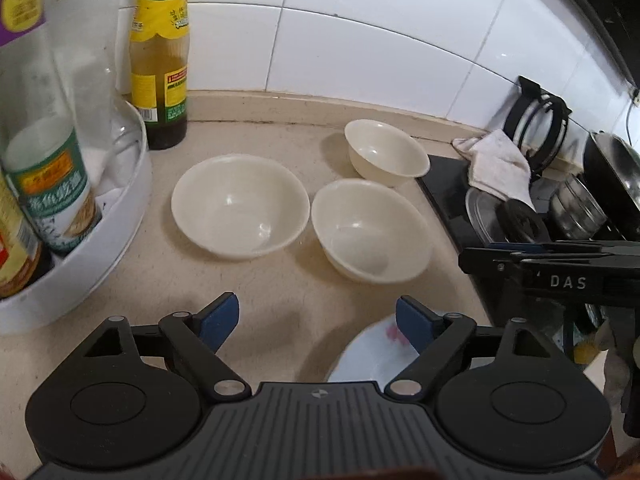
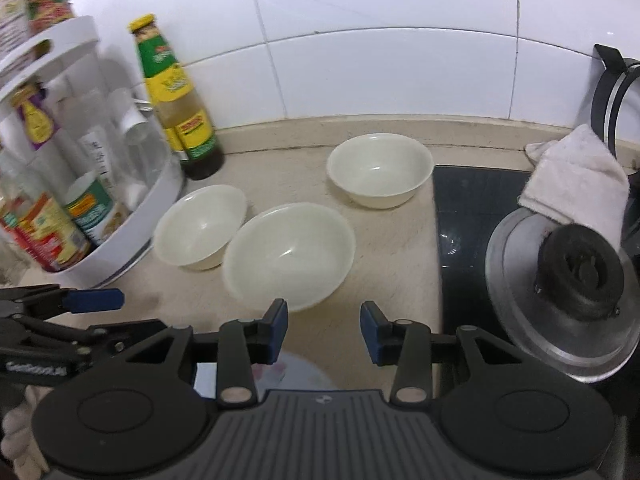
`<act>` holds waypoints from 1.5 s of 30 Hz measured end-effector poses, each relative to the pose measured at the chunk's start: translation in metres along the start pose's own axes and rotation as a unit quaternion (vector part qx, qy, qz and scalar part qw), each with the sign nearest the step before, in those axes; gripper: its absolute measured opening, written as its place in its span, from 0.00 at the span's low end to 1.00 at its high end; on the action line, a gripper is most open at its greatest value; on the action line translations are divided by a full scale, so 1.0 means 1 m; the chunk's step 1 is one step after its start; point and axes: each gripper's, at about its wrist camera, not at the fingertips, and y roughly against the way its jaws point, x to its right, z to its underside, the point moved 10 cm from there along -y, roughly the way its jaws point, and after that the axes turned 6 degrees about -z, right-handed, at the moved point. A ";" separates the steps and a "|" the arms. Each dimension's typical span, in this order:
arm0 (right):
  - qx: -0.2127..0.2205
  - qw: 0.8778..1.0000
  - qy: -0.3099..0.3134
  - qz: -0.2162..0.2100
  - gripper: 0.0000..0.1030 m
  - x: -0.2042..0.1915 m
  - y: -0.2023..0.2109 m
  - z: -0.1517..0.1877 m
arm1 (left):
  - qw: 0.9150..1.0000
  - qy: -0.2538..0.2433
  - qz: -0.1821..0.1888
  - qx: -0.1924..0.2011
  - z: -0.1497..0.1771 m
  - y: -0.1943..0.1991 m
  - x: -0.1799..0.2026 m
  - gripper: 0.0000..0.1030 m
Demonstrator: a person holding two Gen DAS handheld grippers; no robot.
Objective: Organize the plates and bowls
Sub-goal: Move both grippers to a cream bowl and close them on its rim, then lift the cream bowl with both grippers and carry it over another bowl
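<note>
On the table (image 1: 280, 300) three cream bowls sit apart, none stacked: left bowl (image 1: 240, 206), middle bowl (image 1: 370, 232), back bowl (image 1: 386, 154). A plate (image 1: 372, 354) waits nearby. Left hand-held gripper (image 1: 318, 322) and right hand-held gripper (image 2: 324, 330) both hover spread and empty, so sorting looks barely begun.

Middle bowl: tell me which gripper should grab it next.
Right. The right gripper is open directly in front of the middle bowl, its rim just beyond the fingertips. The left gripper, also open, faces the gap between bowls, farther back.
</note>
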 end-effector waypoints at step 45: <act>-0.073 0.994 -0.007 -0.086 0.15 0.014 -0.074 -0.030 | 0.998 0.042 0.010 -0.055 -0.035 -0.070 0.030 0.29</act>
